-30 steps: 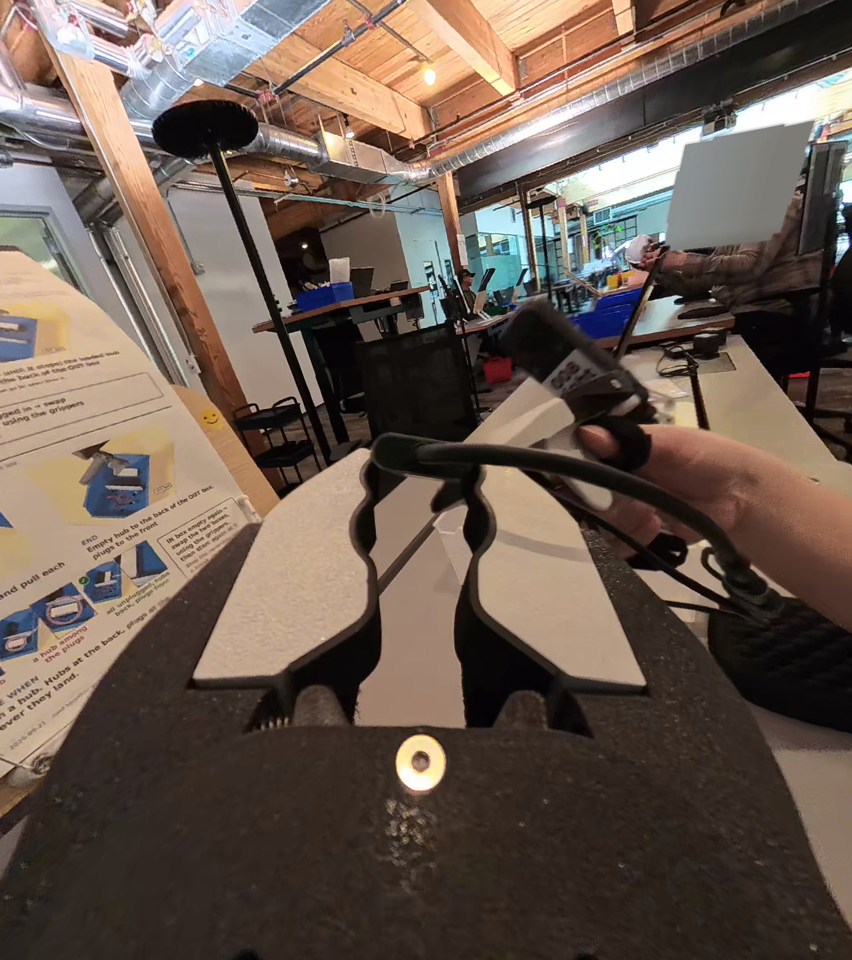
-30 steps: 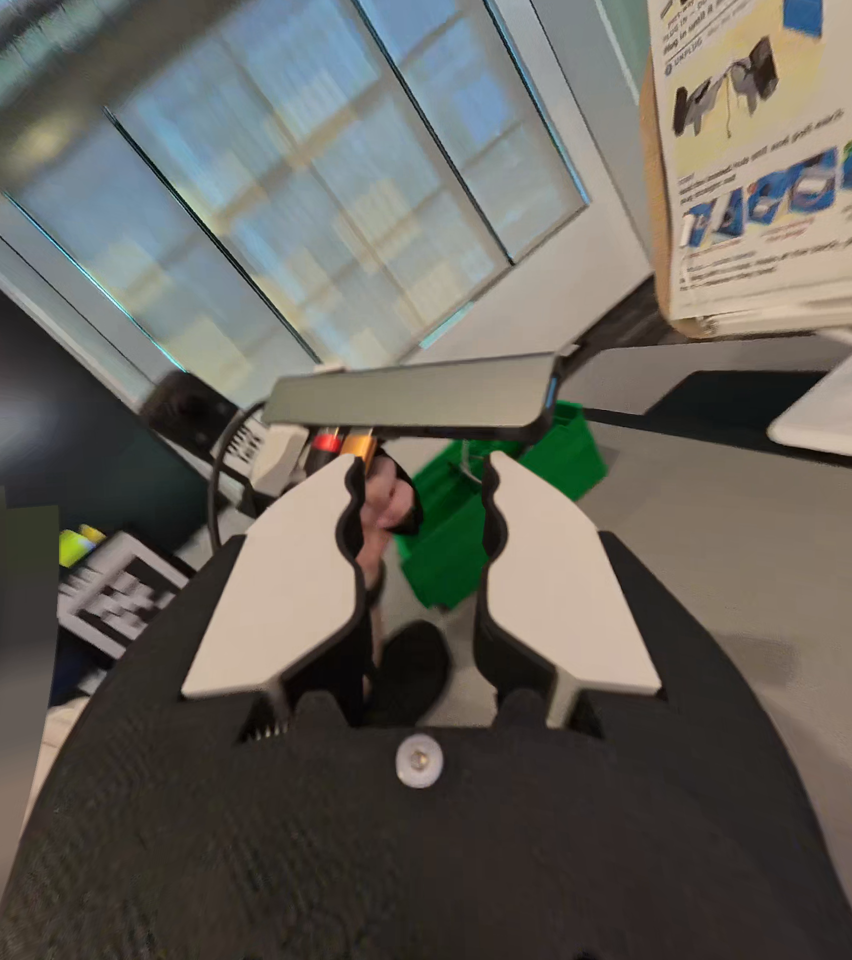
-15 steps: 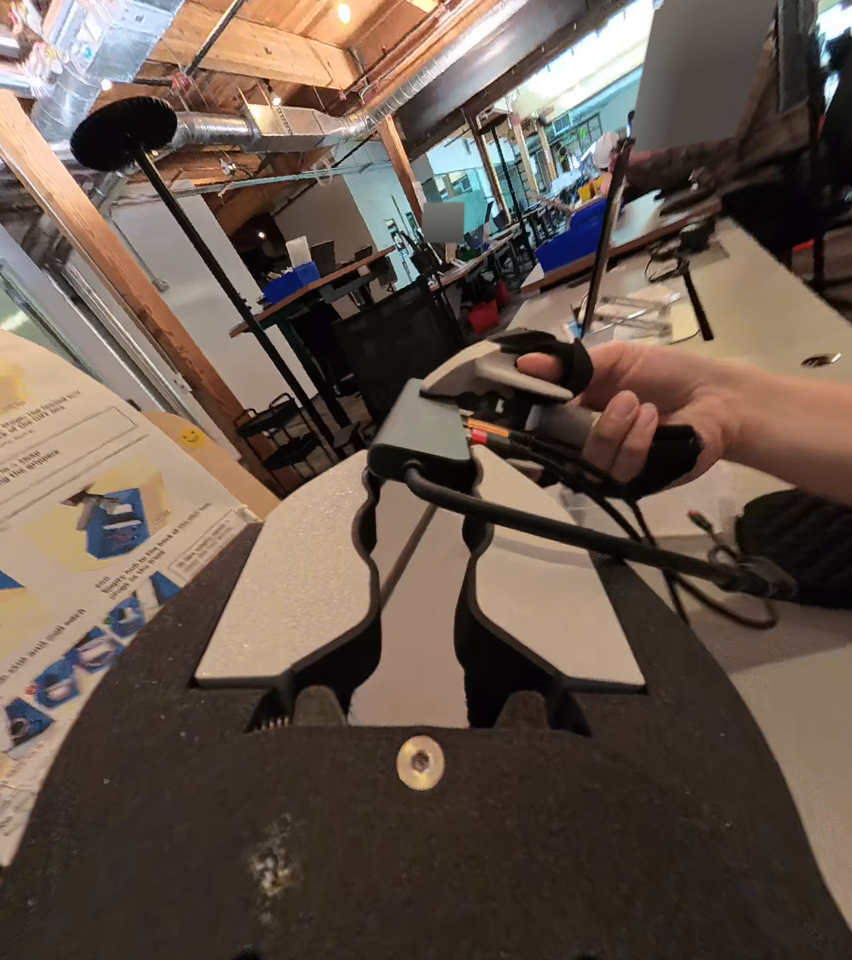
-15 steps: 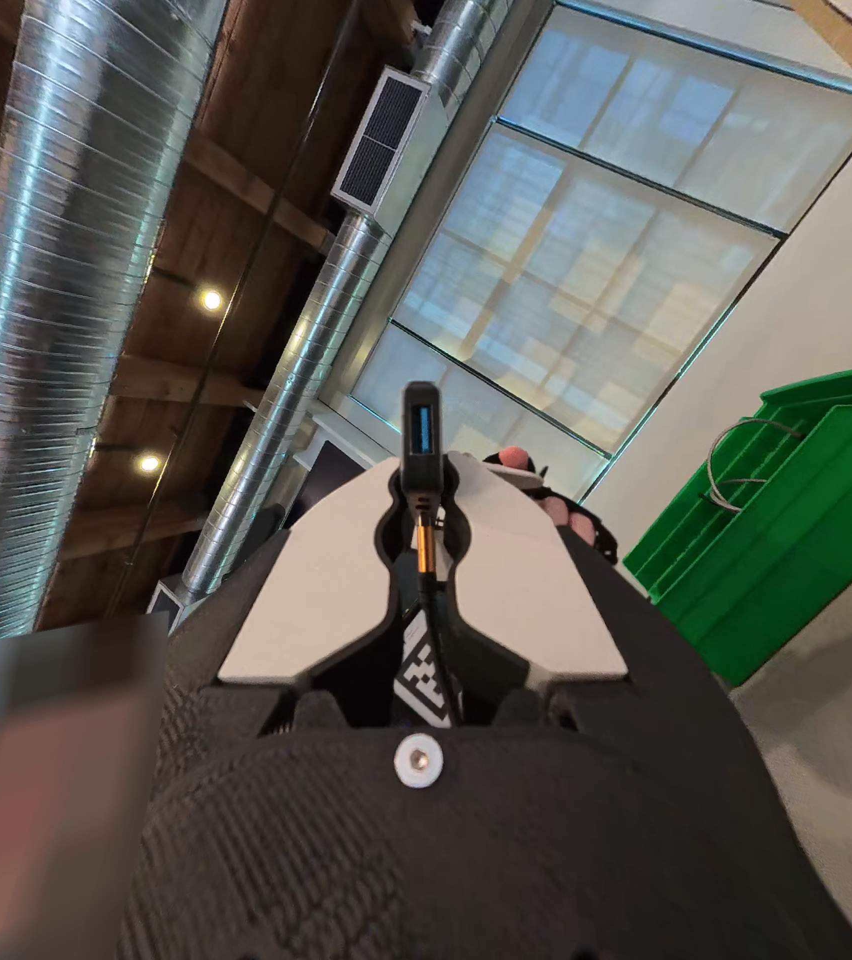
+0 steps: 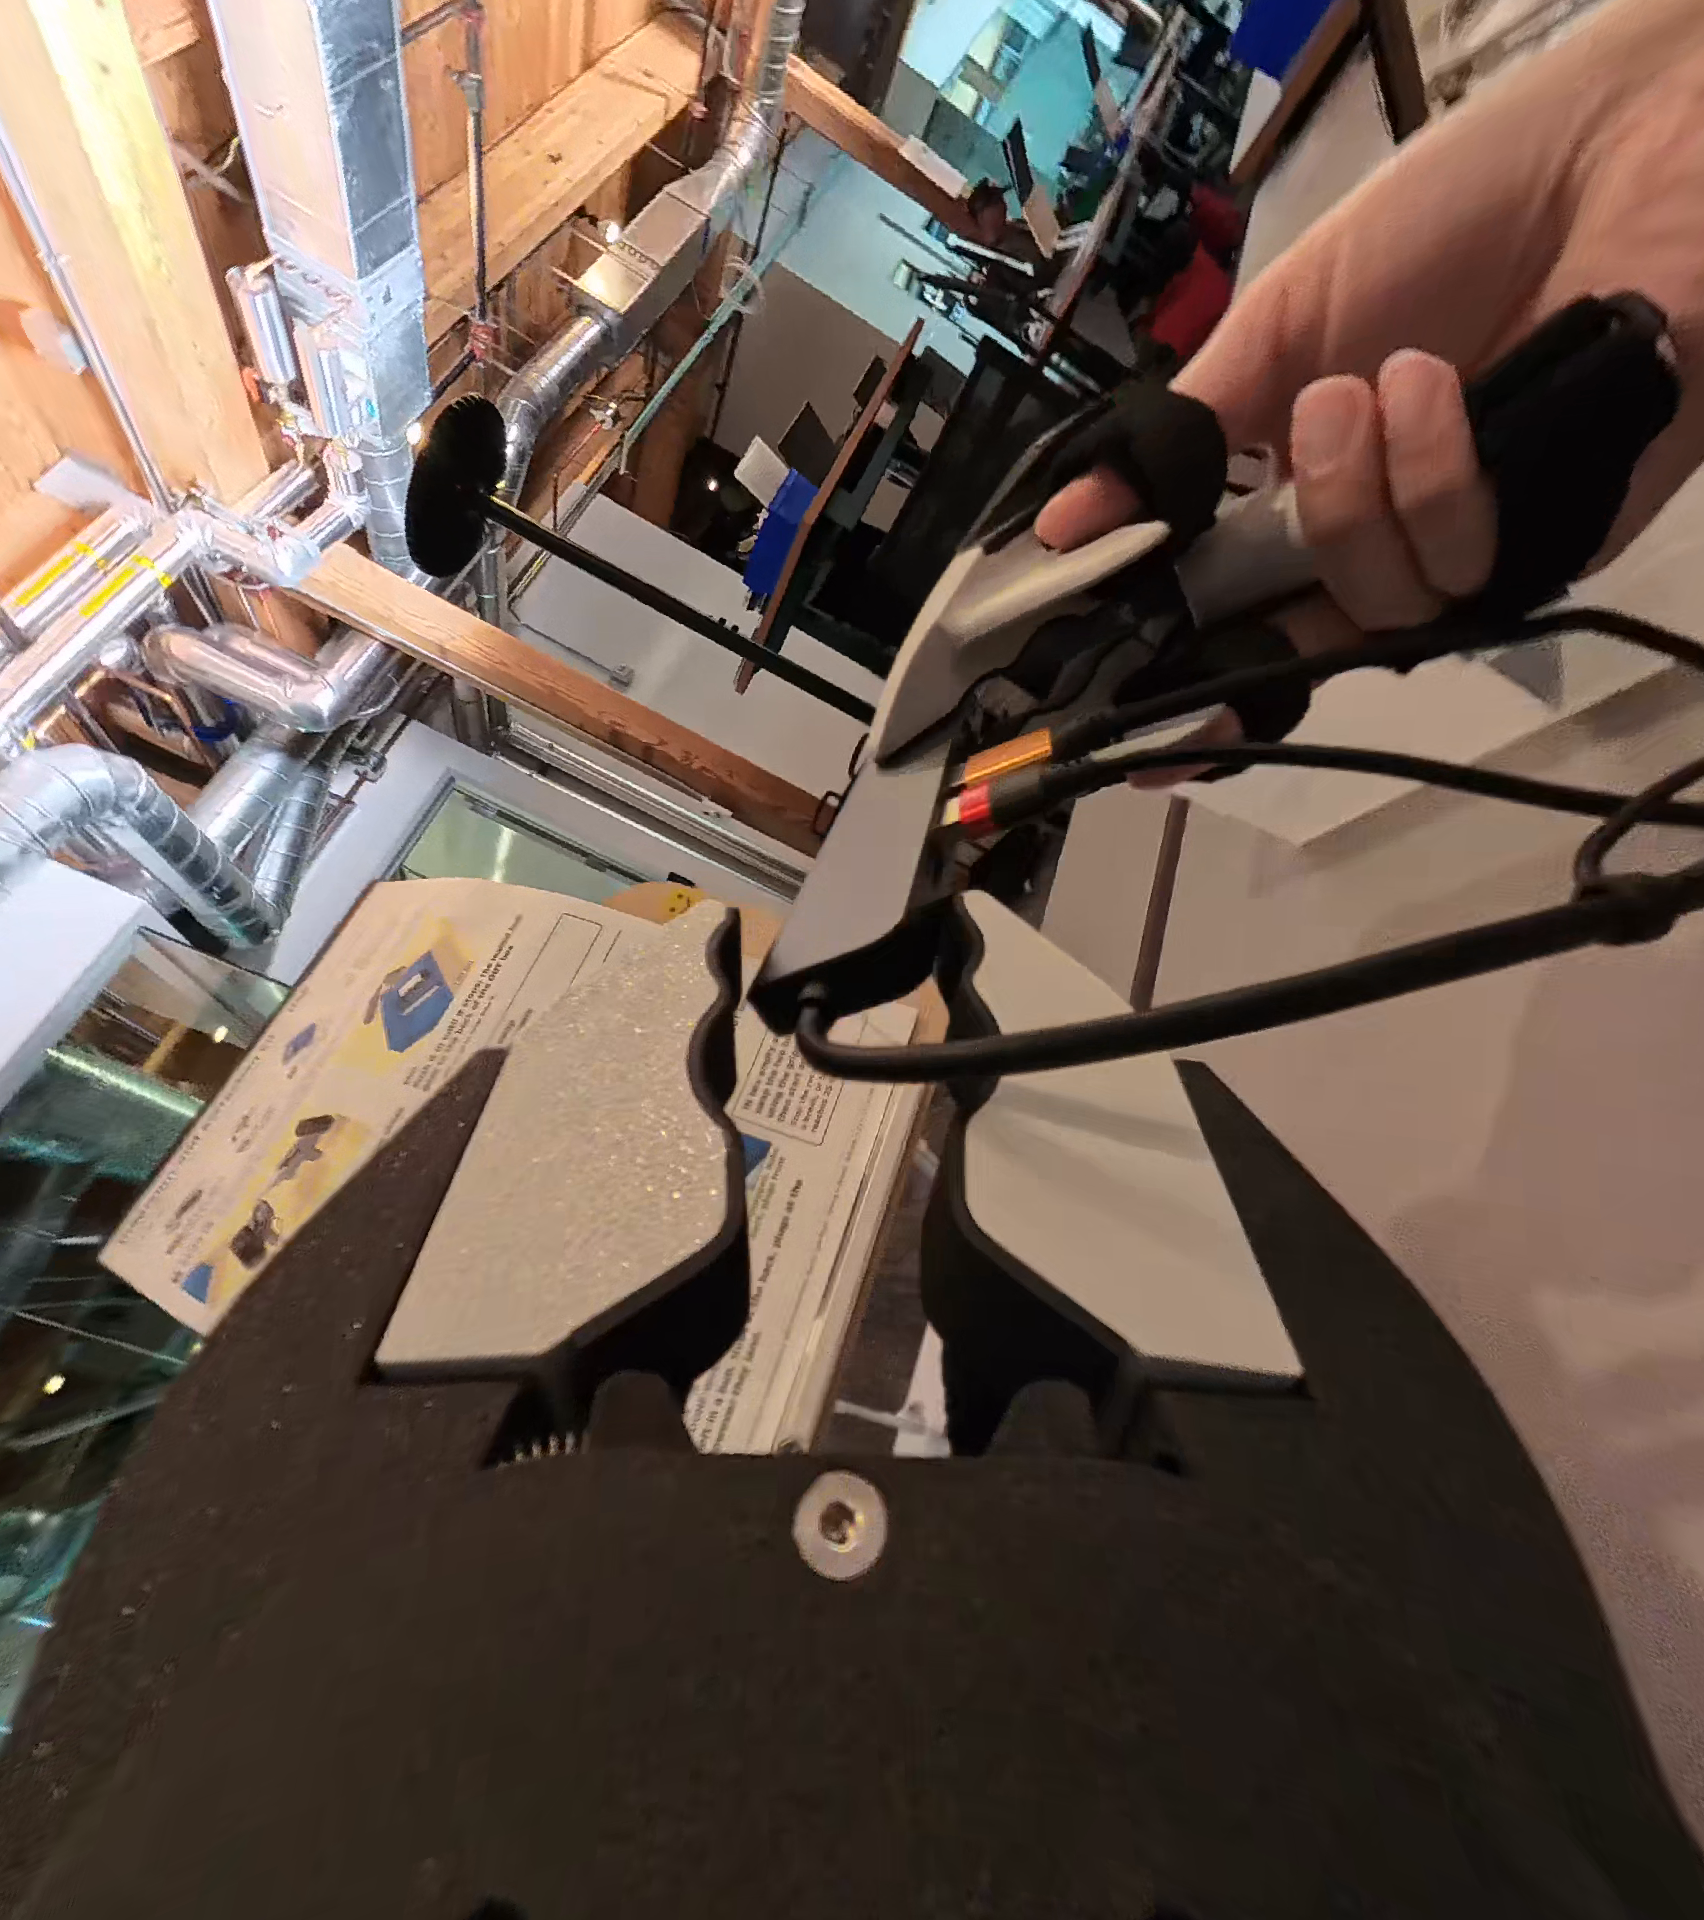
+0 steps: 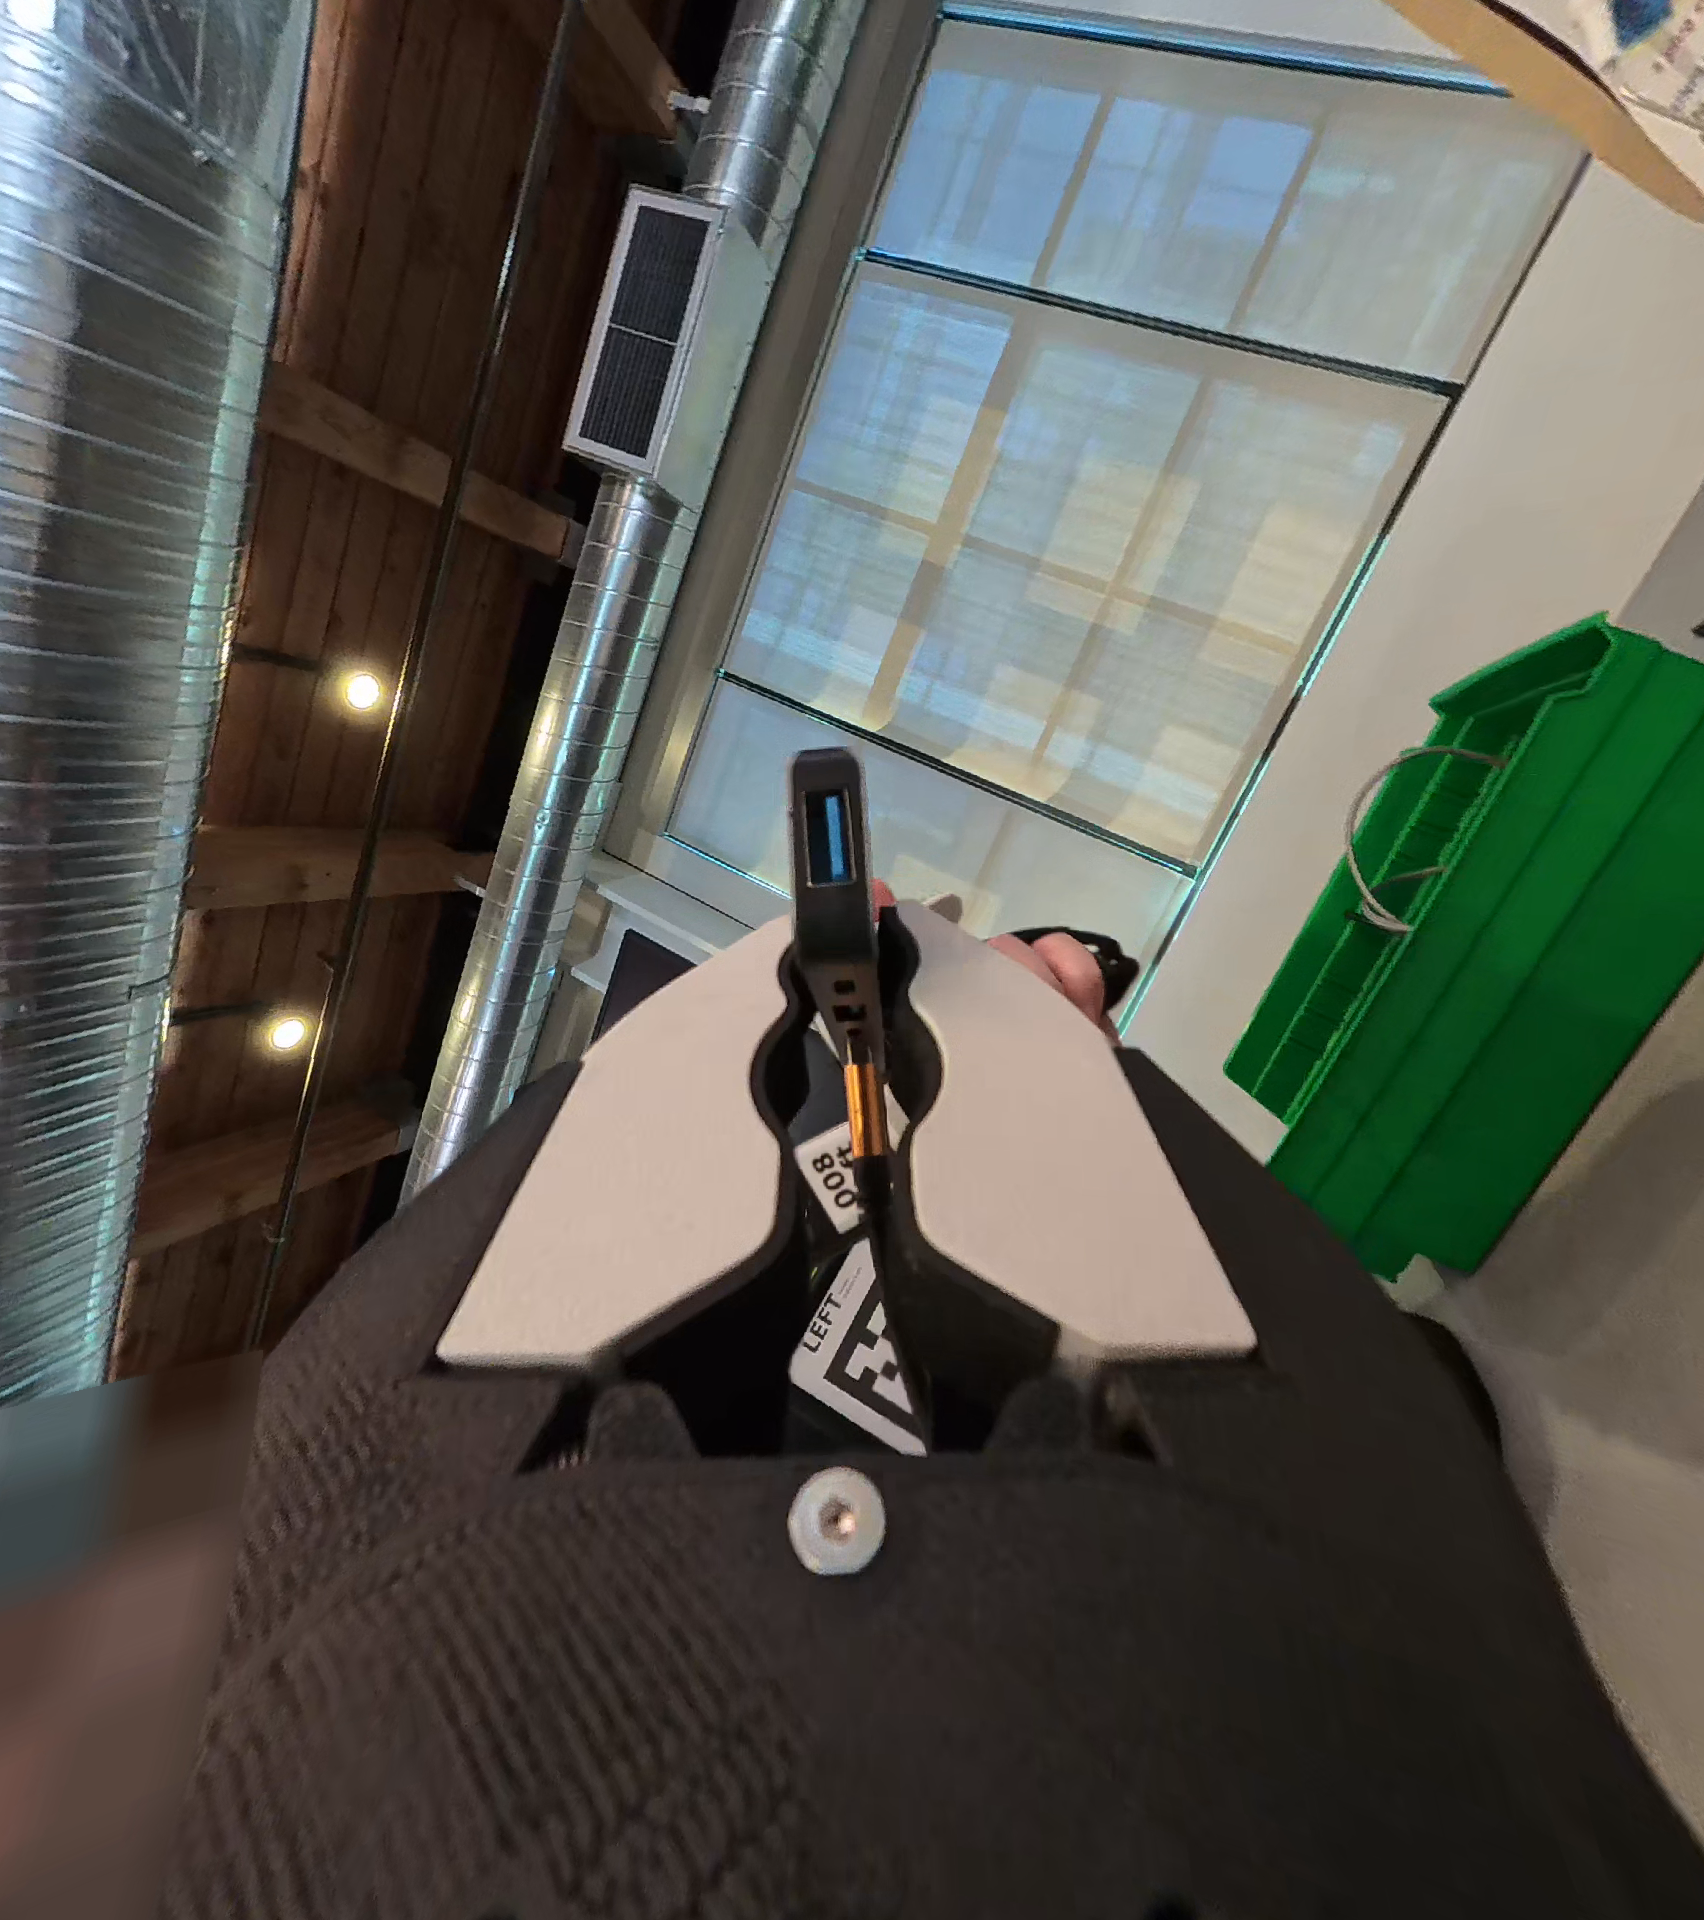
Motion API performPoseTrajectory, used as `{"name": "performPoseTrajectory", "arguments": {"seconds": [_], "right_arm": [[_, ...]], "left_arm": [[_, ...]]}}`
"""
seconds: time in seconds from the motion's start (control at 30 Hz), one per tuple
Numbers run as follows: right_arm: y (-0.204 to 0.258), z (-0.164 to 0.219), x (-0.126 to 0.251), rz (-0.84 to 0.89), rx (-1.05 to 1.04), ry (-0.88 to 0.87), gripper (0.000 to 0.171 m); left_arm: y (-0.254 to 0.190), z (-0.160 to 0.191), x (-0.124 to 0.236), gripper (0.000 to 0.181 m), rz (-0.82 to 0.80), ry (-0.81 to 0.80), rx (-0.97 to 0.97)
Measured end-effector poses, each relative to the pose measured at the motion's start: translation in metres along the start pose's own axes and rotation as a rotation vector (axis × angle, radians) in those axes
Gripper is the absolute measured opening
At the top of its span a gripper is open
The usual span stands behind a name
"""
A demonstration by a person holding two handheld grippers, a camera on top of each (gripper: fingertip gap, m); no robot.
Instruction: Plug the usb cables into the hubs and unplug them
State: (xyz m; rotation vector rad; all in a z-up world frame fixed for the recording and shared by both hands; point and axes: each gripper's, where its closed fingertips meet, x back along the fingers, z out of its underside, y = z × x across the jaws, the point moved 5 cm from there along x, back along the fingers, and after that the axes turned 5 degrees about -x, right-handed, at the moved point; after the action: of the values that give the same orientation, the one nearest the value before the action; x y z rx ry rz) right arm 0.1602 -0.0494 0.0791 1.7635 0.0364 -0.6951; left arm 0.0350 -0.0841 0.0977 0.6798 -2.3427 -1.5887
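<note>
The hub (image 5: pixel 853 883) was a slim, dark grey slab with rounded corners, held up in the air between the two tools rather than resting on the bench (image 5: pixel 1554 1195). In the left wrist view its near end sat between the fingertips of the left hand-held gripper (image 5: pixel 843 966), whose jaws were closed on that end; the hub's own black cable (image 5: pixel 1243 1013) left this end and curved off to the right. Two plugs stood side by side in the hub's long edge — an orange-collared plug (image 5: pixel 1009 750) and, just beside it, a red-collared plug (image 5: pixel 973 805), each trailing a thin black lead to the right.

The right hand-held gripper (image 5: pixel 915 717) met the hub at its far end, a person's hand (image 5: pixel 1399 416) wrapped around its handle. The right wrist view saw the hub (image 6: pixel 832 862) edge-on: a narrow black bar standing upright between the pale fingers, with a blue-tongued port open in its end face and the orange plug (image 6: pixel 866 1112) below, in the gap. The right hand-held gripper (image 6: pixel 843 971) was clenched on the hub. A green bin (image 6: pixel 1554 987) stood behind on the right, and an instruction sheet (image 5: pixel 391 1091) leaned beyond the left tool.
</note>
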Motion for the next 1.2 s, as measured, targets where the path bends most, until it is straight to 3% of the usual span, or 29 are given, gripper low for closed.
{"name": "performPoseTrajectory", "arguments": {"seconds": [0.03, 0.2, 0.57, 0.77, 1.0, 1.1, 1.2], "right_arm": [[-0.004, 0.0, -0.001, 0.015, -0.02, -0.002, 0.012], [-0.02, -0.002, 0.0, 0.067, -0.07, -0.03, 0.011], [-0.027, -0.008, 0.004, 0.157, 0.011, -0.016, 0.012], [-0.016, -0.005, 0.003, 0.167, 0.106, 0.103, 0.024], [-0.006, 0.002, 0.003, 0.125, 0.065, 0.238, 0.039], [0.008, -0.005, 0.014, 0.159, 0.185, 0.264, 0.038], [0.032, -0.02, 0.028, 0.212, 0.439, 0.211, 0.04]], "left_arm": [[-0.003, 0.002, 0.0, 0.034, 0.012, 0.011, -0.038], [-0.016, 0.01, -0.002, 0.025, 0.032, 0.056, -0.21], [-0.027, 0.013, -0.008, 0.018, 0.048, 0.139, -0.351], [-0.022, 0.006, -0.005, 0.013, 0.058, 0.128, -0.263], [-0.026, -0.014, -0.004, 0.012, 0.124, 0.066, -0.192], [-0.014, -0.017, 0.004, 0.012, 0.095, 0.036, -0.138], [0.002, -0.019, 0.015, 0.012, 0.048, 0.005, -0.097]]}}
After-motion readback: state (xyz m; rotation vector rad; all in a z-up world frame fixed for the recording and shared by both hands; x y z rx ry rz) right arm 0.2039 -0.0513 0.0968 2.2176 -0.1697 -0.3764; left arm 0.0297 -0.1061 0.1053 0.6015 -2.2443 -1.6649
